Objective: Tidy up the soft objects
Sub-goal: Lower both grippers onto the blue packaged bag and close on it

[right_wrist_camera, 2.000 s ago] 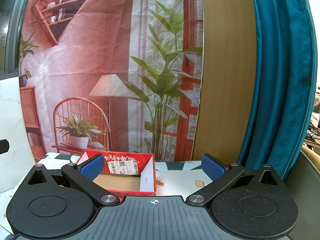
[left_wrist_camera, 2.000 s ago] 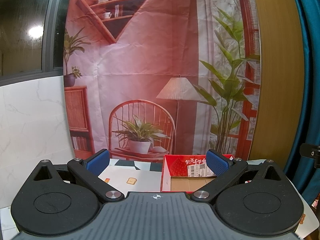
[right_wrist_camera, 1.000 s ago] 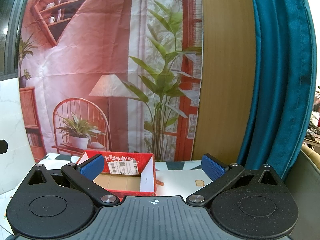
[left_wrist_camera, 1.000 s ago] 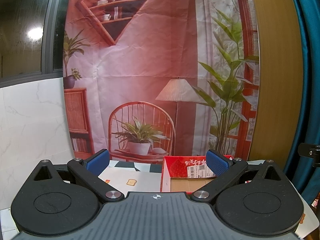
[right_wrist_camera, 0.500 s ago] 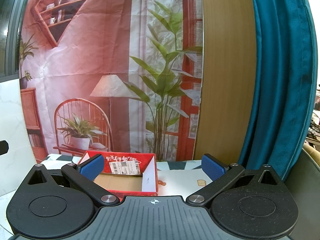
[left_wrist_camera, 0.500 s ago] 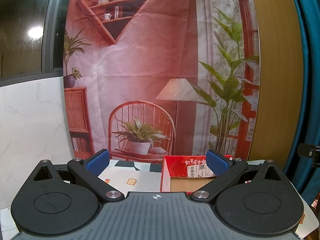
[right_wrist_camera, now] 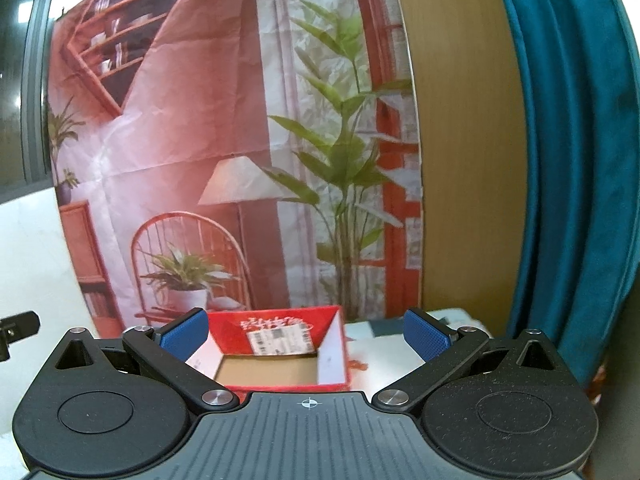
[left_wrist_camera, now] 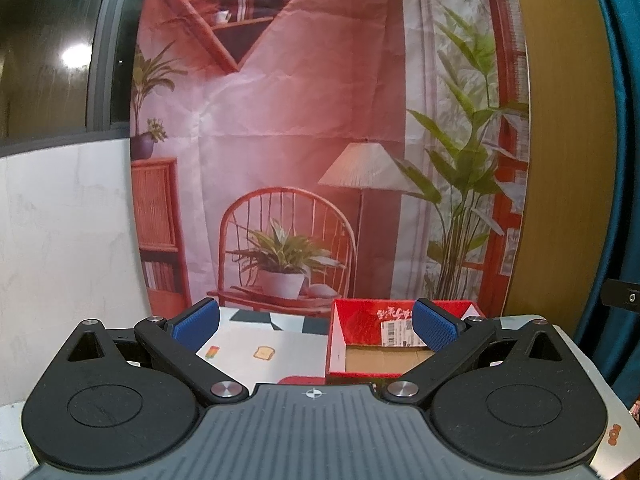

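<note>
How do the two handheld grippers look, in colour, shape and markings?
Both look alike. The left gripper and right gripper each have a grey ribbed body with a small crosshair mark, two round black discs, black linkage arms with silver pivot pins, and jaws faced with blue textured pads. No cables, hands or sleeves are visible.

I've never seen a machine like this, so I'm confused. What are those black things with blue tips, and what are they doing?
They are two hand-held grabbers, one in each of a person's hands. Each has a camera looking out along its two fingers, so you get one picture from each grabber. The left gripper and the right gripper both stand wide open and hold nothing. The blue bits are soft pads on the fingertips. Ahead, on a white table with little printed pictures, sits an open red cardboard box with a brown bottom and a white label; what shows of its bottom looks bare. Behind hangs a printed pink cloth showing a room. No soft things show yet.
</note>
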A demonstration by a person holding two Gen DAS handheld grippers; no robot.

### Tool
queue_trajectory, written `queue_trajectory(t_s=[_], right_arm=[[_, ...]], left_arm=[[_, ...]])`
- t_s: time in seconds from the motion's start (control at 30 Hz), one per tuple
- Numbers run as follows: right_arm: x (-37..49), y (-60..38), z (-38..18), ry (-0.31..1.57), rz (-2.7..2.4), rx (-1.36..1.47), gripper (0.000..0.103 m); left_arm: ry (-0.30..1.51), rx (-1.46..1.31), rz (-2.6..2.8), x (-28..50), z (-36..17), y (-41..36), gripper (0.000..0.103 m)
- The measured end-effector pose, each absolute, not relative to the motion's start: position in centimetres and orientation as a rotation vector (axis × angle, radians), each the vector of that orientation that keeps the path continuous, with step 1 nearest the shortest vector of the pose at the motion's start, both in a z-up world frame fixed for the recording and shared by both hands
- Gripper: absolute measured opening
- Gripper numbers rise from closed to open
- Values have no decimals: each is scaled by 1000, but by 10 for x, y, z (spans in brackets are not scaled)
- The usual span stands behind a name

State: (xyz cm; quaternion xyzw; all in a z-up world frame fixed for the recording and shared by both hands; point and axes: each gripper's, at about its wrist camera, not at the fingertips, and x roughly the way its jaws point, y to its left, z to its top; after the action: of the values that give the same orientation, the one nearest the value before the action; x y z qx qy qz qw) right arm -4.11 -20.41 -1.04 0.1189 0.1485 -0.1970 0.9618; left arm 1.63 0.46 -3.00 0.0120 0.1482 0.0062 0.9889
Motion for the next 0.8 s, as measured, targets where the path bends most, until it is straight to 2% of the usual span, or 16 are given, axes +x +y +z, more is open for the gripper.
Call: queue_trajectory(t_s=[0.2,0.57,0.8], right_arm=[[-29,-209,-55,268,-401,266,103],[3,-206,-140,453,-402,236,103],[-7,-209,-169,459,-402,276,102]], left_arm=[[334,23,-15,30,-64,5,103],[472,62,-69,55,-128,-5,103],[523,44,-79,61,-152,2,102]])
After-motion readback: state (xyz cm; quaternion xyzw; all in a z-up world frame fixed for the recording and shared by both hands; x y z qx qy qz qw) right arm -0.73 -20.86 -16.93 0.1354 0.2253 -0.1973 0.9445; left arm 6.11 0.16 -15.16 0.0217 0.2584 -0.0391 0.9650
